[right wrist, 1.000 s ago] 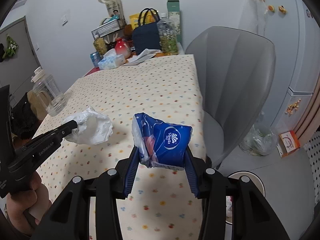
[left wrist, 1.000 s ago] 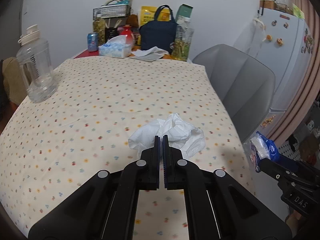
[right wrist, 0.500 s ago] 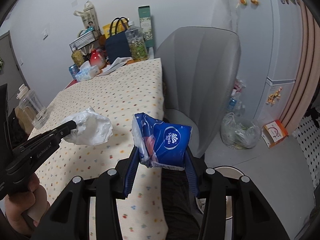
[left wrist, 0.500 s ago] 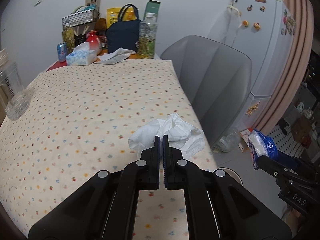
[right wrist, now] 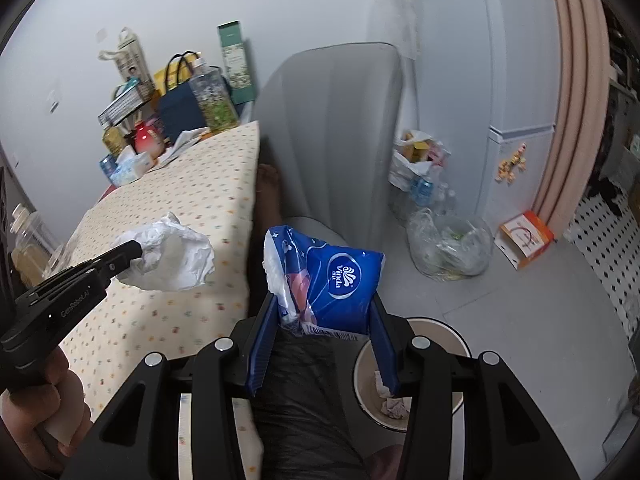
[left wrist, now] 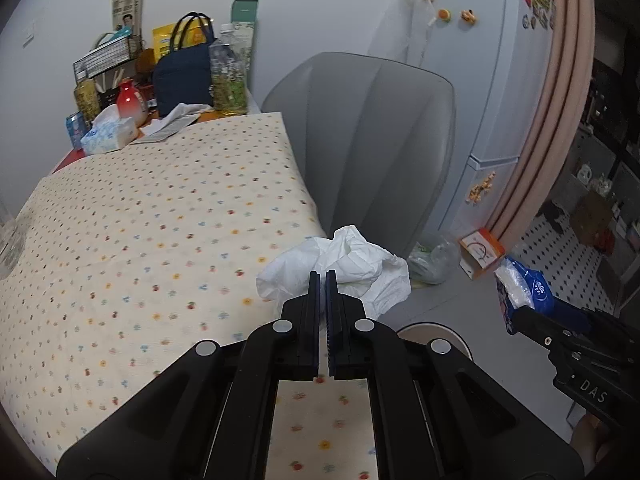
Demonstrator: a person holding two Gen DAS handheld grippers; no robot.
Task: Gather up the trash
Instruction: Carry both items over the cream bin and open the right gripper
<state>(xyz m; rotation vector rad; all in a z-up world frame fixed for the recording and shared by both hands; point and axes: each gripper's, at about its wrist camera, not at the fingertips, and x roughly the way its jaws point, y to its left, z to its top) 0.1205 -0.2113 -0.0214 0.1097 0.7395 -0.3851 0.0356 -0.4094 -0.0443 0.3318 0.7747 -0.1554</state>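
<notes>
Left wrist view: the left gripper (left wrist: 323,276) is seen with its jaws pressed almost together on a crumpled white paper tissue (left wrist: 340,268), which is held in the air past the right edge of the table with the dotted cream cloth (left wrist: 160,220); in the right wrist view the right gripper (right wrist: 324,316) is clamped on a blue plastic tissue wrapper marked Vinda (right wrist: 328,280), carried above the person's lap, just left of a round beige waste bin (right wrist: 408,376) on the grey floor; both pieces are judged to be picked up, so the gathering is done and only the drop into the bin is left; a few crumpled scraps are already seen inside the bin. Much of the bin is covered by the right gripper's fingers, and in the left wrist view only a sliver of its rim is shown; whether more trash lies among the far clutter by the wall cannot be told.
</notes>
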